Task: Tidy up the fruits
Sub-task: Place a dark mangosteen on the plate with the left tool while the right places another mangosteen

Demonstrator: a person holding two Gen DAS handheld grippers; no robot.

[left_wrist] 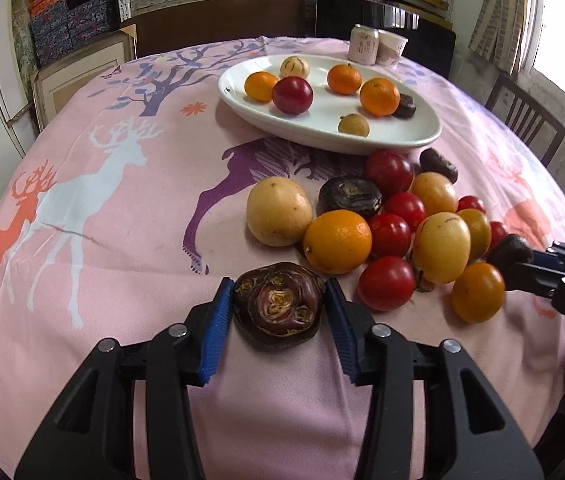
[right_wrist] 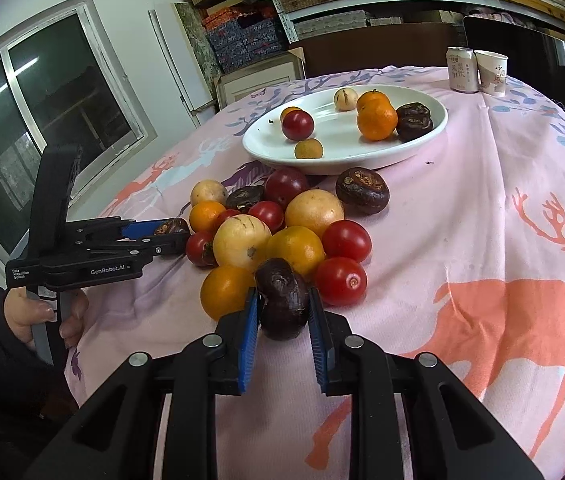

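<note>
My left gripper (left_wrist: 279, 286) is shut on a dark brown water chestnut (left_wrist: 278, 312) that rests on the pink cloth at the near edge of the fruit pile. That same gripper (right_wrist: 178, 236) shows at the left in the right wrist view. My right gripper (right_wrist: 283, 294) is shut on another dark chestnut (right_wrist: 282, 300) at the pile's near side; it also shows at the right edge (left_wrist: 522, 258). The pile holds red tomatoes (left_wrist: 386, 282), an orange (left_wrist: 336, 240) and yellow fruits (left_wrist: 278, 210). Behind it a white oval plate (left_wrist: 402, 136) carries oranges, a red fruit and dark chestnuts.
A drink can (left_wrist: 364, 44) and a paper cup (left_wrist: 392, 48) stand at the table's far edge. A wooden chair (left_wrist: 530, 120) is beyond the right side. A person's hand (right_wrist: 26, 320) holds the left gripper's handle. Shelves with boxes line the back wall.
</note>
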